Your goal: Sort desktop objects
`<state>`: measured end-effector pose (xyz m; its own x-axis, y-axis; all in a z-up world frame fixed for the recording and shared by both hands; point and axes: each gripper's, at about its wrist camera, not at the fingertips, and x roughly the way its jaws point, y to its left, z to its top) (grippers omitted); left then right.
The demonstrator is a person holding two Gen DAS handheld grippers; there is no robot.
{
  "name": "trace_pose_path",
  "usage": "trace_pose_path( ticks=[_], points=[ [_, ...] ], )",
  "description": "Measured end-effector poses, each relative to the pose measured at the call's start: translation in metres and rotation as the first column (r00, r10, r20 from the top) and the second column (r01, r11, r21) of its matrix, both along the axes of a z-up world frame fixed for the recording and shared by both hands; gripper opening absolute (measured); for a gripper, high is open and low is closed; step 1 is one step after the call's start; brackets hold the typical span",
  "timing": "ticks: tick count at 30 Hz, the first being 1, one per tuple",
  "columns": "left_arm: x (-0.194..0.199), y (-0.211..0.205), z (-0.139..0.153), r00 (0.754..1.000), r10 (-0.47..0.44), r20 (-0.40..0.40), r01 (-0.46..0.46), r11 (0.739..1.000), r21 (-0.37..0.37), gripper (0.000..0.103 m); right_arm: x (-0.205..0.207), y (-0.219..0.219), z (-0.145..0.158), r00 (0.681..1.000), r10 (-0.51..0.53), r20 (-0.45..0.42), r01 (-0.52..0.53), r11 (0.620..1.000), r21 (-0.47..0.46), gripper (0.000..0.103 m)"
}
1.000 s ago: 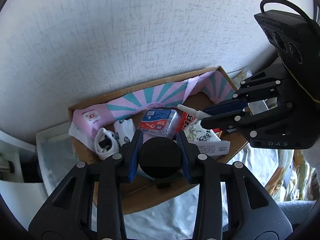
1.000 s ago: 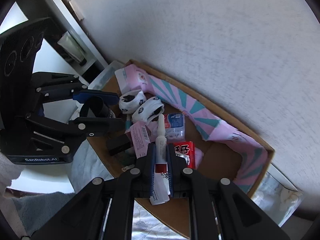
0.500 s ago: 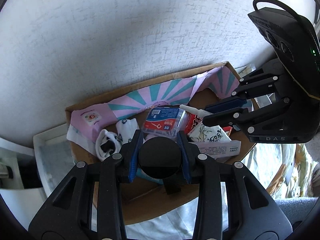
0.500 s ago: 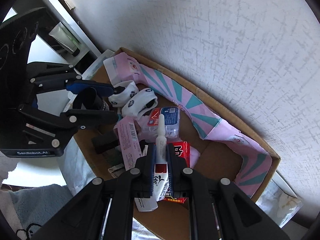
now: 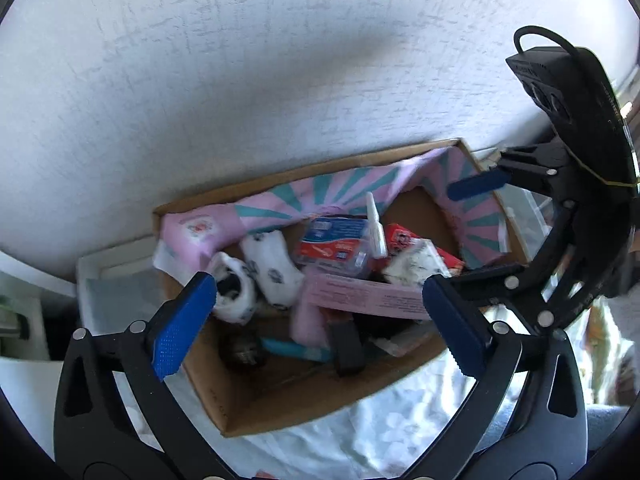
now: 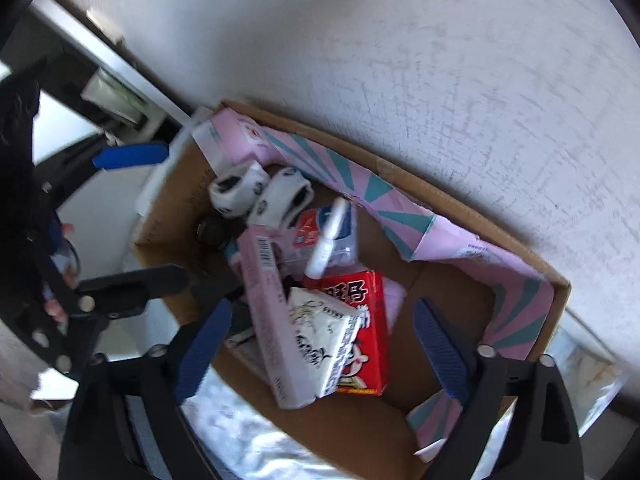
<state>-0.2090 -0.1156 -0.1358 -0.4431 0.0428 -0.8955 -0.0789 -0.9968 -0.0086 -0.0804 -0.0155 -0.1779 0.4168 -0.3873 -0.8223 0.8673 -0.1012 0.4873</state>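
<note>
Both grippers hang wide apart over the cardboard box (image 5: 280, 396), and neither one is carrying a thing. The left gripper (image 5: 320, 320) has its blue pads spread with only box contents showing between them; the right gripper (image 6: 322, 348) is just as wide, poised above the middle of the pile.

Look at what's in the box! The small white tube (image 6: 326, 242) lies across the clear blue-and-red packet (image 6: 344, 236), tip pointing toward the back wall. Down in the left corner sits a dark round object (image 6: 212, 230), blurred, so I'd only guess it's a cap or lid. Just beside it, two rolled white socks (image 5: 256, 284) nestle against the pink and teal liner (image 5: 320, 196). A red carton (image 6: 360, 320) lies flat with a white printed pack (image 6: 320, 336) on top of it, and the long pink box (image 6: 268, 312) leans across the heap.

So where does the sort stand? By the look of it, well along: a good crowd of items is already in the box, and both claws are free for another pick. What's left I can't judge fully, since the desk around the box is mostly out of frame. Only floral cloth (image 5: 392, 432) and a white tray (image 5: 104, 280) show beside it.
</note>
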Motion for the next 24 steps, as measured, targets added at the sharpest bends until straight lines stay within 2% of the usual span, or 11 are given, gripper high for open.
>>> trace_pose_path(
  ticks=[5, 10, 14, 19, 24],
  points=[
    [0.007, -0.001, 0.019, 0.997, 0.037, -0.071, -0.035, 0.999, 0.023, 0.103, -0.002, 0.011, 0.016, 0.997, -0.05, -0.065, 0.047, 0.998, -0.041, 0.103],
    [0.011, 0.005, 0.03, 0.995, 0.041, -0.092, -0.036, 0.998, 0.051, 0.103, 0.001, 0.019, 0.018, 0.993, -0.076, -0.092, 0.074, 0.997, -0.028, 0.103],
    [0.017, 0.013, 0.033, 0.995, 0.037, -0.092, -0.035, 0.999, 0.028, 0.103, 0.004, 0.032, 0.024, 0.988, -0.095, -0.124, 0.093, 0.995, -0.024, 0.103],
    [0.03, 0.017, 0.045, 0.992, 0.099, -0.083, -0.103, 0.994, -0.045, 0.103, 0.008, 0.049, 0.035, 0.978, -0.142, -0.154, 0.14, 0.99, -0.022, 0.103],
    [0.045, 0.021, 0.054, 0.983, 0.16, -0.09, -0.164, 0.986, -0.039, 0.103, 0.016, 0.07, 0.043, 0.954, -0.212, -0.212, 0.221, 0.975, 0.022, 0.103]
  ],
)
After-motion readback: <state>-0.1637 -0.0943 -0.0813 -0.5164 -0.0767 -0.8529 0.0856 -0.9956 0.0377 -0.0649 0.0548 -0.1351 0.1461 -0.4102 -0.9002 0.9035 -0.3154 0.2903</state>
